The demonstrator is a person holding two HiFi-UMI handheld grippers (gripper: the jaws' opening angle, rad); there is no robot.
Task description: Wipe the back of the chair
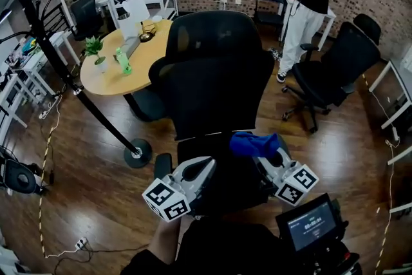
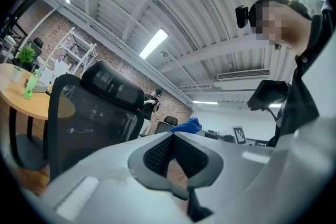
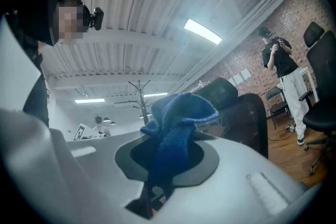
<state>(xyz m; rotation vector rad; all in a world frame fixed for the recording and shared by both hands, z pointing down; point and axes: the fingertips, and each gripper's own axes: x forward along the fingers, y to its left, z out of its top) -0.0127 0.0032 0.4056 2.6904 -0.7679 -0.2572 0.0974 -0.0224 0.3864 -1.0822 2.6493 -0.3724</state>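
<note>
A black office chair point(image 1: 215, 74) with a mesh back and headrest stands right in front of me, its back turned toward me. My right gripper point(image 1: 265, 156) is shut on a blue cloth point(image 1: 254, 143), held low behind the chair's back. The cloth point(image 3: 176, 128) bunches up out of the jaws in the right gripper view, with the chair point(image 3: 239, 113) just beyond it. My left gripper point(image 1: 207, 169) is beside the right one, shut with nothing in it. The left gripper view shows the chair point(image 2: 89, 118) to the left and the cloth point(image 2: 189, 126) peeking over.
A round wooden table point(image 1: 109, 77) with a plant and a green bottle stands behind the chair at left. A black coat-rack pole point(image 1: 96, 114) leans across the left floor. A person point(image 1: 309, 3) stands at the back right beside another black chair point(image 1: 335, 74).
</note>
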